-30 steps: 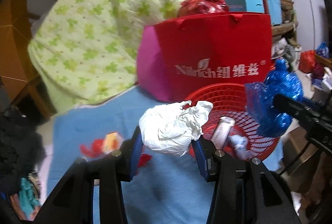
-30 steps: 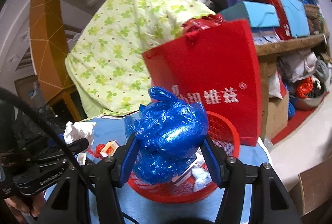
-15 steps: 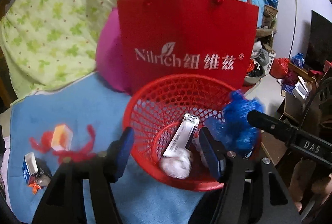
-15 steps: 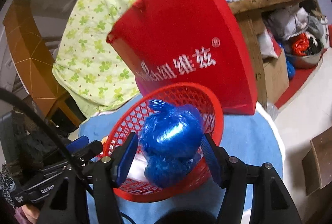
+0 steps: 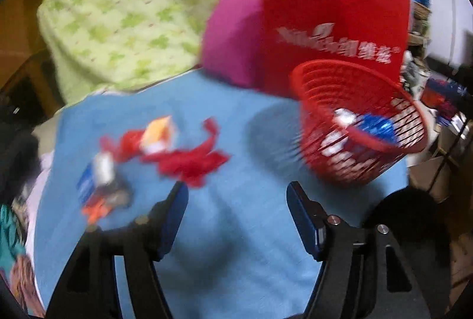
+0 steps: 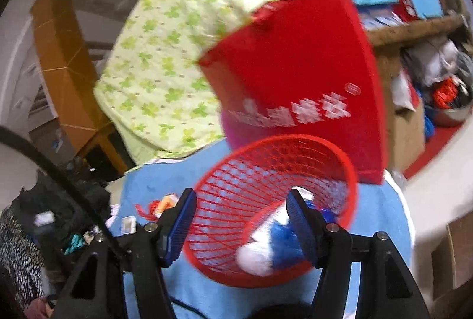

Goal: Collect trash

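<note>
Blue cloth (image 5: 236,224) under red basket (image 5: 354,159), scraps (image 5: 189,162).

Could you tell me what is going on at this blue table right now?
A person with a gripper in each hand is collecting trash into the red mesh plastic basket, which holds a crumpled blue plastic bag and white paper wad. The left gripper is empty, its jaws opening; the right gripper is open and empty. Red scraps and small cartons remain on the blue tablecloth.

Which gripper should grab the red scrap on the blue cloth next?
Left. The left gripper is empty, jaws opening, just short of the red scrap. The right gripper faces the red basket.
</note>
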